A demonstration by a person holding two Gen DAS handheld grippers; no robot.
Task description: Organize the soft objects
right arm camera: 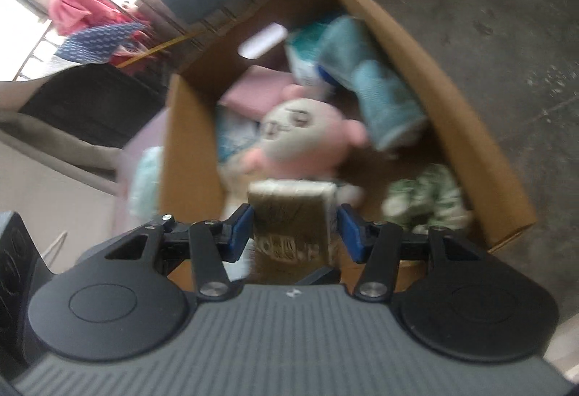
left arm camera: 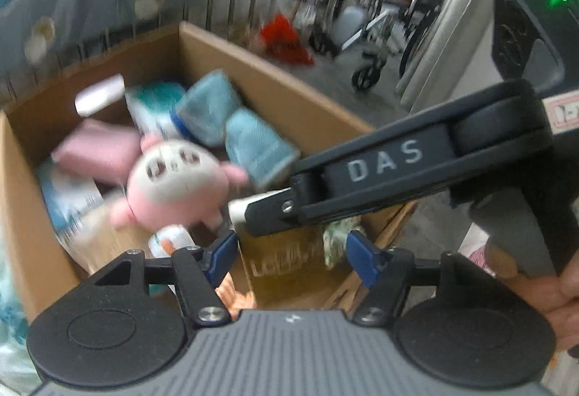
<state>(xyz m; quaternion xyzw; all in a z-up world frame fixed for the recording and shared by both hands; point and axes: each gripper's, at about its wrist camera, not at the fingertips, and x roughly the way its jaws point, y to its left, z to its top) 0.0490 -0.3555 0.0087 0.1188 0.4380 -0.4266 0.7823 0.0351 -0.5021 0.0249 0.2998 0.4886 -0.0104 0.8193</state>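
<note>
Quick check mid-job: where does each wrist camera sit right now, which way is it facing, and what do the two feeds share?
Left wrist: on the left gripper, angled down into the cardboard box; its blue fingers stand open and empty; the right gripper and a hand cross the right side.
Right wrist: on the right gripper, angled down over the same box; a brown pack sits between its fingers.
Shared: the box, pink plush, blue towels.

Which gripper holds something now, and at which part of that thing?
The right gripper holds an olive-brown packet by its two side faces, over the cardboard box. The left gripper is open and holds nothing.
</note>
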